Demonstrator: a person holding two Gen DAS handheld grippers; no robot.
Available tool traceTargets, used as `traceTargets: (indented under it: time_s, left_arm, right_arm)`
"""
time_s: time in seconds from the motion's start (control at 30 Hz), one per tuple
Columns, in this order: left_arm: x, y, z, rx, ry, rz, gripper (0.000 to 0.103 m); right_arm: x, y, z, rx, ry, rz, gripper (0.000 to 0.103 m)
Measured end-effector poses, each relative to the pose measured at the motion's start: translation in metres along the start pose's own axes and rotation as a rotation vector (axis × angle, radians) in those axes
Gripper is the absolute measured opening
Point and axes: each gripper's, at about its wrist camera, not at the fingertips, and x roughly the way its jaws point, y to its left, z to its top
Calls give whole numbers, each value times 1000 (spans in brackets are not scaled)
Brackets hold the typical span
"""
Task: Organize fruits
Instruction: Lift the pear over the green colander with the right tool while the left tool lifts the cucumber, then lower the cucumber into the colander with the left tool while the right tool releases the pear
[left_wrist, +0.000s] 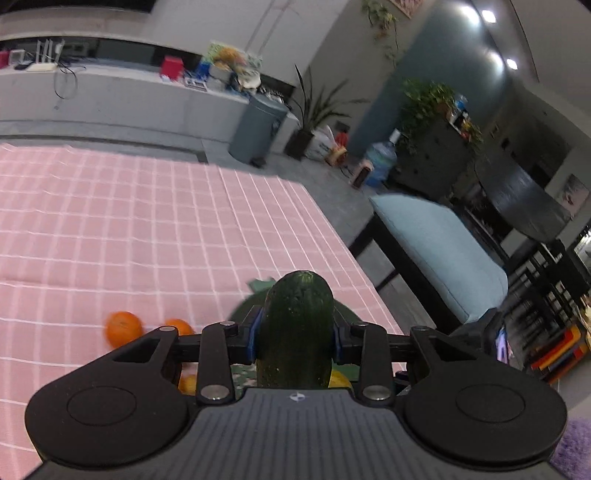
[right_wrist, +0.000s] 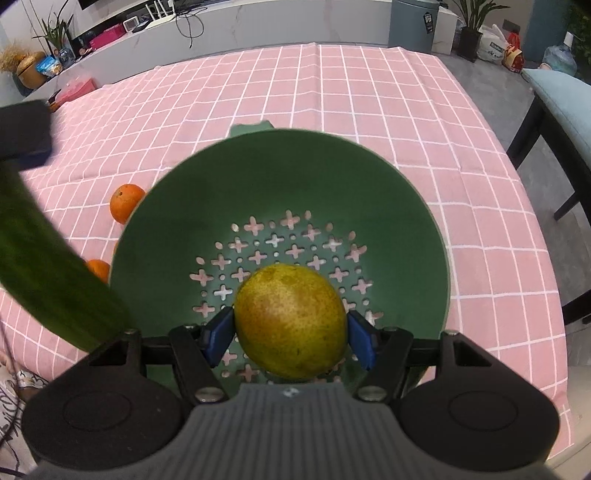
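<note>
Two things are being carried at once here. A cucumber (left_wrist: 295, 328) is clamped in the left gripper (left_wrist: 295, 341), pads pressed on both its sides, and it's held up in the air near the green strainer bowl (right_wrist: 280, 177), coming in around 9 o'clock of the bowl in the right wrist view. A yellowish mango (right_wrist: 291, 321) is gripped by the right gripper (right_wrist: 291, 334), held over the bowl's holed bottom toward 6 o'clock; whether it's touching down can't be told. Nothing looks dropped off yet, so the job is judged to be barely started. Two oranges (right_wrist: 126, 208) are left on the pink checked cloth (right_wrist: 369, 92), just outside the bowl's rim between 8 and 10 o'clock, plus something small and yellow seen under the left gripper.
</note>
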Motion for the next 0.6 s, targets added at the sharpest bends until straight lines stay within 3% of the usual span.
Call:
traceTargets:
  time_s: [0.17,0.43,0.6]
  left_arm:
    - [20,2,3,-4,51,13,39]
    - [54,12,-19,-10,160,67,39]
    - [57,15,-15,0,164,53,39]
  right_arm:
    - [3,-1,-2,-41,6,-33,62]
    - [10,5,-2,-115,28,-33,62]
    - [11,1,0,-125,19,-35,62]
